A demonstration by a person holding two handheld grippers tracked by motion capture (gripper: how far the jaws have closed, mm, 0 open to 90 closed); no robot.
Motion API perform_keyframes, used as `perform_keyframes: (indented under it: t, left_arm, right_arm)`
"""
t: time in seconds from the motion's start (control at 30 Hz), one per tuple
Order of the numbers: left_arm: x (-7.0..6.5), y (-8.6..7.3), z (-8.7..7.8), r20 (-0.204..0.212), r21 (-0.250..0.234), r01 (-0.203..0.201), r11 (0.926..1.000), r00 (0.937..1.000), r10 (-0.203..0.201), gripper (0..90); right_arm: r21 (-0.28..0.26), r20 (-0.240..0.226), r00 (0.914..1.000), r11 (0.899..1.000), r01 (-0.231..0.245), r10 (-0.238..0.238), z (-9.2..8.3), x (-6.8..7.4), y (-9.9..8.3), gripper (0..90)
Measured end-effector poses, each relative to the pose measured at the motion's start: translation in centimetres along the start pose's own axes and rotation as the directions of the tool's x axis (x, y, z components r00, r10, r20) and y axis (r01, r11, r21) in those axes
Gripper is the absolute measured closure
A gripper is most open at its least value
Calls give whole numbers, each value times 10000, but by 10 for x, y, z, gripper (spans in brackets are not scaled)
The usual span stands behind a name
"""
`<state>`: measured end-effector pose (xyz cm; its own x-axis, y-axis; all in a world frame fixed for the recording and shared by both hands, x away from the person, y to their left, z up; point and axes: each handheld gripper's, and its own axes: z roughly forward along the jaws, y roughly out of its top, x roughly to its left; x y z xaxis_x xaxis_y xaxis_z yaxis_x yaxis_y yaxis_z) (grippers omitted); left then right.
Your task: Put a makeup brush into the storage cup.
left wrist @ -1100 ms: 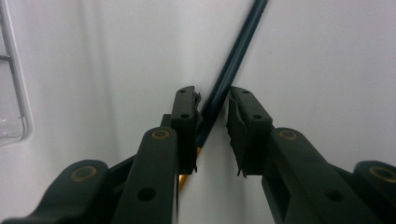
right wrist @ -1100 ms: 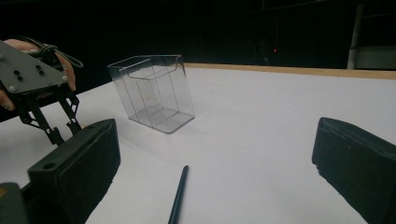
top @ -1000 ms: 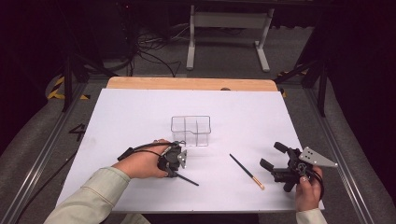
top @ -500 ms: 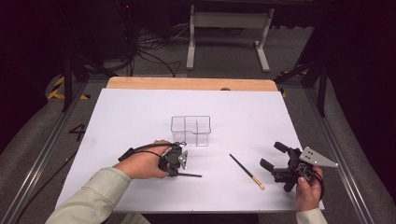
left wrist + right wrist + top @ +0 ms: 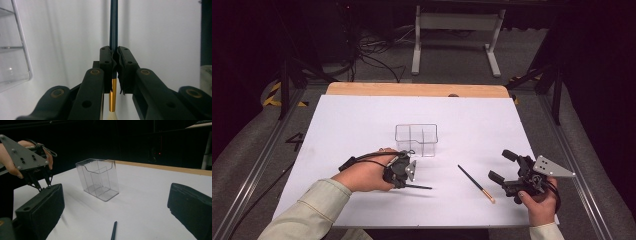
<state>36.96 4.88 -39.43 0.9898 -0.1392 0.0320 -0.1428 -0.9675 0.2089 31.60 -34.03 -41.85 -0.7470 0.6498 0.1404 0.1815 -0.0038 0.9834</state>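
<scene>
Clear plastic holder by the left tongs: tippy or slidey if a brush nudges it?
The clear holder looks thin-walled and empty, so probably light and apt to slide on the smooth white table. It stands taller than its narrow base, so a nudge near the rim may tip it. Its walls look stiff, perhaps brittle.

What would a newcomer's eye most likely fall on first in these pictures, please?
Probably the clear plastic holder standing at the middle of the white table. Just in front of it, the left gripper is shut on a dark brush. A second brush lies loose to its right, beside the open right gripper.
</scene>
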Motion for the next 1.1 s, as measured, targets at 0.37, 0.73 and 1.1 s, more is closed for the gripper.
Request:
perform_keyframes:
  t: [0.37,0.73,1.1]
  left_arm:
    - [-5,18,-13,189,118,-268,9996,9995,266,825]
    - [-4,31,-19,315,60,-141,9999,9994,139,825]
    - [-1,42,-24,337,204,-284,9994,9990,277,826]
  right_arm:
    - [384,-758,9959,9979,517,-487,13,19,15,165]
    - [746,-1417,9847,9908,1131,-1017,33,35,28,205]
    - [1295,-2099,9672,9764,1728,-1433,59,48,43,228]
